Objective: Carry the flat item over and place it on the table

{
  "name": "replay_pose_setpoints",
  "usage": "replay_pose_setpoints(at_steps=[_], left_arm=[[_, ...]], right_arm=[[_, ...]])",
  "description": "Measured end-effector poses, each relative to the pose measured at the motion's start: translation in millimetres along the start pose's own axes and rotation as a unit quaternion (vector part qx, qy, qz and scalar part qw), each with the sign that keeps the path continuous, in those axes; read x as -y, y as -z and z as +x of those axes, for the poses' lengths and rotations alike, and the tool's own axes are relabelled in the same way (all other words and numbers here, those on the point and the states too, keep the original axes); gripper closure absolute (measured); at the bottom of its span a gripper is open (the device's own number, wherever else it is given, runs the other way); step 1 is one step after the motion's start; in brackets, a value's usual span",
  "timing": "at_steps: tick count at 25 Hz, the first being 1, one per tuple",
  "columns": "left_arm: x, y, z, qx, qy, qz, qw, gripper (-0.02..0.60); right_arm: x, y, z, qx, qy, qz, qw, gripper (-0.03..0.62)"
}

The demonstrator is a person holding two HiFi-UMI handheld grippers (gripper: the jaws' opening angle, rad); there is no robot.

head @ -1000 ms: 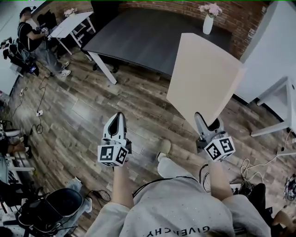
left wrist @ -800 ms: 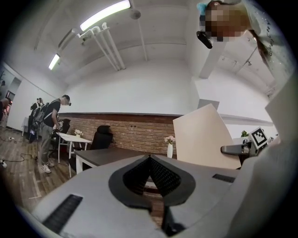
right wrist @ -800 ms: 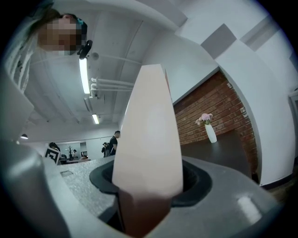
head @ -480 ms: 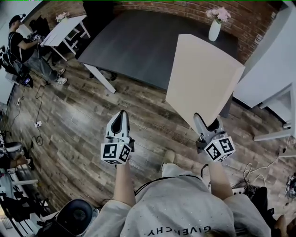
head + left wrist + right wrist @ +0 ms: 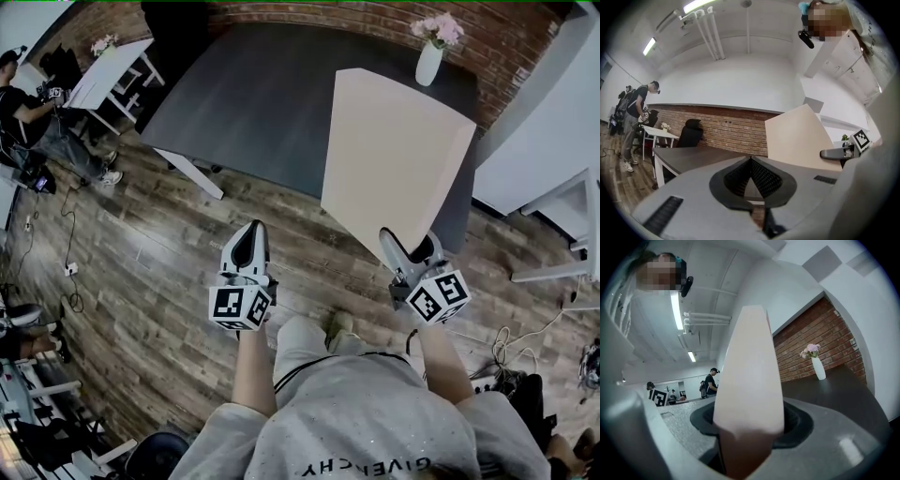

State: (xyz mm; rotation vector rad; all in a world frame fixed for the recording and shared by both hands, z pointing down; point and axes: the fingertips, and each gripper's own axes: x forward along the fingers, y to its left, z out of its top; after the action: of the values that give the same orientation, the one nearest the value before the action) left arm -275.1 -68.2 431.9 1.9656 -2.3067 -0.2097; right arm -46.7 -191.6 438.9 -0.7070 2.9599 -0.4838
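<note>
Carry is under way, placing isn't done. The flat board [image 5: 394, 159] is up in the air, tilted, pinched at its lower corner by the right gripper [image 5: 410, 247], whose jaws stand part-open but are clamped on the board's edge. The left gripper [image 5: 249, 240] has its jaws together w/ nothing between them and is held level beside the other, well apart from the board. The dark table [image 5: 253, 103] lies just ahead, bare apart from a vase [image 5: 428, 61] at its far edge. Still left: close the last bit of floor, lower the board flat onto the top, let go.

Vs. the earlier frames, the table fills more of the head view and its near edge is closer to both grippers. The board now overlaps the tabletop more. Grip looks unchanged.
</note>
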Motion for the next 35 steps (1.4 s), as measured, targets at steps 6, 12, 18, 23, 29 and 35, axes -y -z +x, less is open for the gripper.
replay_pose_setpoints(at_steps=[6,12,18,23,29,35], left_arm=[[-24,4,39,-0.01,0.01,-0.003,0.9999,0.583],[-53,3,100,-0.015,0.039,-0.008,0.9991,0.583],[-87,-2,159,-0.026,0.069,-0.008,0.9973,0.583],[-114,-2,189,-0.041,0.085,-0.004,0.9955,0.583],[-137,1,227,-0.05,0.097,-0.009,0.994,0.583],[-152,14,258,-0.066,0.115,-0.019,0.991,0.583]], right_arm=[[5,5,41,-0.011,-0.001,0.013,1.0,0.332],[11,6,91,-0.019,0.005,0.017,1.0,0.33],[13,5,148,-0.023,0.013,0.055,0.998,0.331],[19,20,193,-0.036,0.024,0.097,0.994,0.33],[35,28,242,-0.058,0.031,0.16,0.985,0.331],[48,39,280,-0.077,0.036,0.255,0.963,0.331]])
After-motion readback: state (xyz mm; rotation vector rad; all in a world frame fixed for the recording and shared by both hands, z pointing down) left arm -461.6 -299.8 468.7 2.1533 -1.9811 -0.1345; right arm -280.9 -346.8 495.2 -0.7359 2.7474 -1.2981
